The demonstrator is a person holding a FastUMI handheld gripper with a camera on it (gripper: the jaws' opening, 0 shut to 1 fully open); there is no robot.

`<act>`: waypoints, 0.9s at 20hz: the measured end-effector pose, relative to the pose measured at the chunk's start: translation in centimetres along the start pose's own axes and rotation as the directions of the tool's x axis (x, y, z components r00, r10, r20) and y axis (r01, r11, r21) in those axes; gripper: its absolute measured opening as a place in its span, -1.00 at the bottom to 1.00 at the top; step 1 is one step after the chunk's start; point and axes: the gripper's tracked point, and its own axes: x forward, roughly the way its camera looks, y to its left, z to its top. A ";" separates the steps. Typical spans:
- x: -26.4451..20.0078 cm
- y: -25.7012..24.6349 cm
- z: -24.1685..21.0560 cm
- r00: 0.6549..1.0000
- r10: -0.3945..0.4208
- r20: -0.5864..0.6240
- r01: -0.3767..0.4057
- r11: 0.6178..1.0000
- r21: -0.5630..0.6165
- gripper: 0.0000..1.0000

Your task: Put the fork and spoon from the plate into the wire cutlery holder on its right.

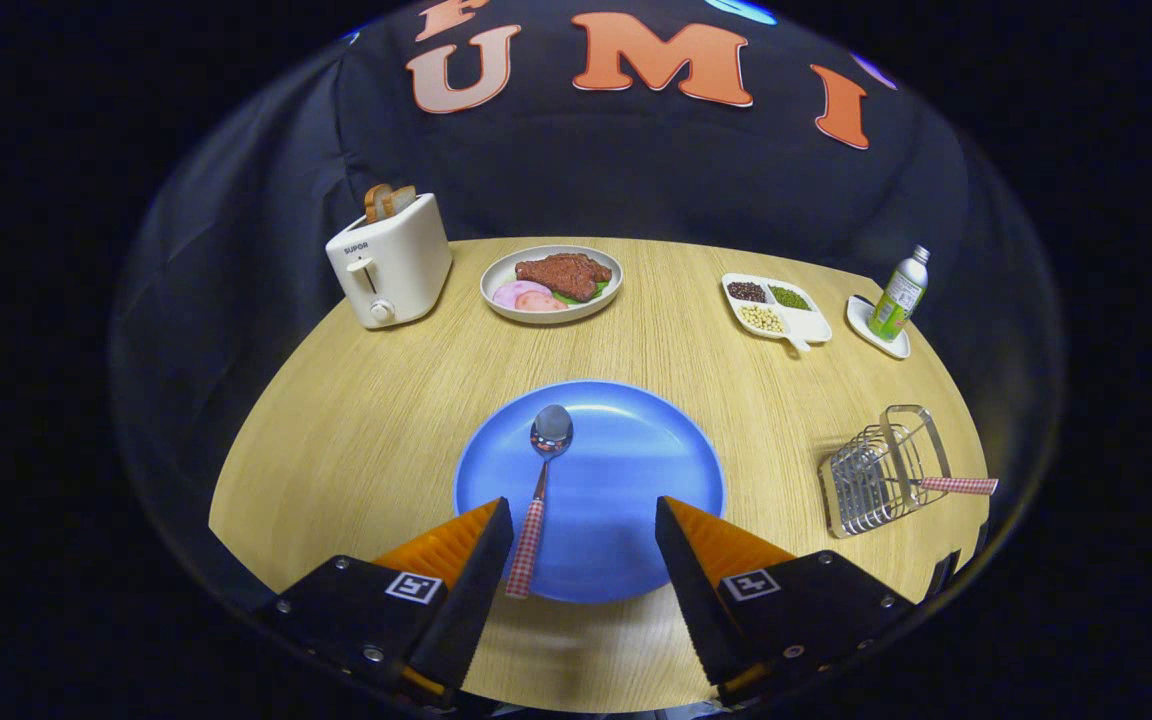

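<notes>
A spoon [540,490] with a red-checked handle lies on the left half of a blue plate [636,470], bowl pointing away from me. Its handle end rests just inside my left finger [476,560]. My gripper [584,520] stands open above the plate's near edge, with nothing pressed between its fingers. To the plate's right lies the wire cutlery holder [881,470], with a red-checked handle [958,486] sticking out of it toward the table's right edge; I cannot tell which utensil it belongs to.
Across the round wooden table [376,420] stand a white toaster [391,262] with bread, a plate of meat [552,282], a divided dish of beans [774,306] and a green bottle [898,294] on a small saucer. The table's rim runs close behind the holder.
</notes>
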 end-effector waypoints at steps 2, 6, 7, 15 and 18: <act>1.1 1.1 -0.6 1.000 0.006 0.005 -0.006 1.000 0.003 0.73; 2.8 1.8 -1.5 1.000 0.002 0.001 -0.002 1.000 0.007 0.73; 3.2 2.0 -1.8 1.000 0.007 -0.002 -0.007 1.000 0.010 0.73; 5.0 2.6 -3.7 0.999 0.017 -0.038 -0.015 0.998 0.058 0.03; 5.4 2.8 -4.1 0.999 0.014 -0.052 -0.011 0.998 0.062 -0.32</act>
